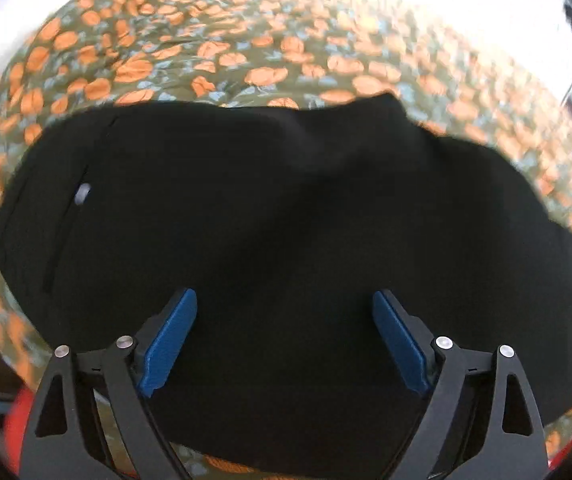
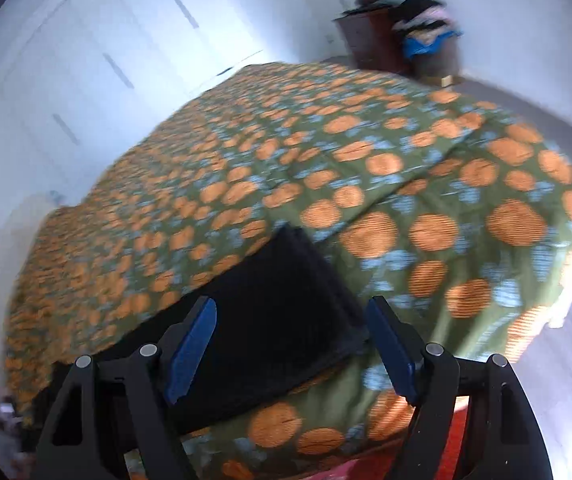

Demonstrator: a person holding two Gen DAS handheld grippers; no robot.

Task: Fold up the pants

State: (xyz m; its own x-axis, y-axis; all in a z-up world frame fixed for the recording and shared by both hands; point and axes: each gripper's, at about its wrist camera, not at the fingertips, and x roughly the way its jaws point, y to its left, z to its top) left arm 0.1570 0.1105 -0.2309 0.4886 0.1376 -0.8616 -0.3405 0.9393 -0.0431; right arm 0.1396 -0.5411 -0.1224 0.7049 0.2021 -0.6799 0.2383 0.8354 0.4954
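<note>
Black pants (image 1: pixel 269 208) lie spread on a bed with a green cover printed with orange circles (image 1: pixel 213 60). A pocket seam with a small silver button (image 1: pixel 82 194) shows at their left side. My left gripper (image 1: pixel 284 336) is open and empty, hovering just above the pants' near part. In the right wrist view the pants (image 2: pixel 281 300) show a folded, layered end with a corner pointing away. My right gripper (image 2: pixel 290 344) is open and empty, its blue pads either side of that end, above it.
The bed cover (image 2: pixel 326 152) fills most of the right view and drops off at the right edge. White wardrobe doors (image 2: pixel 97 52) stand behind the bed. A dark wooden cabinet (image 2: pixel 370 36) and a pile of clothes (image 2: pixel 426 28) stand in the far corner.
</note>
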